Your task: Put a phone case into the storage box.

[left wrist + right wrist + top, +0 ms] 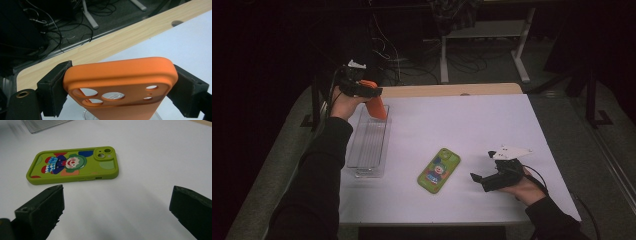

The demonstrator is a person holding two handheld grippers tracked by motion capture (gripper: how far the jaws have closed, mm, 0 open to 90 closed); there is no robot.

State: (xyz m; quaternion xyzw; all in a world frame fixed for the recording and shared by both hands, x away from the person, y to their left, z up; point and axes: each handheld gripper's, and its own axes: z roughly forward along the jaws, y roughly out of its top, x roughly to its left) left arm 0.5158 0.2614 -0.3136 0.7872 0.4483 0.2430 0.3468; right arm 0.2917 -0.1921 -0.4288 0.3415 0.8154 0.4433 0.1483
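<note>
The left gripper [120, 82] pinches the orange case [120, 77] by its sides above the clear tray [368, 145]. The right gripper [117, 212] is spread wide near the green case [75, 166], whose clown picture is plain in the right gripper view.

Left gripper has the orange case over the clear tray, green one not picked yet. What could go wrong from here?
1. The left gripper clamps the orange phone case only by its side edges near the camera end; the soft case might flex and slip out.
2. The case hangs tilted over the far end of the clear tray; released there, it may catch the rim and land outside.
3. The right gripper stands open, short of the green phone case; on the smooth table its jaws could push that case away.
</note>
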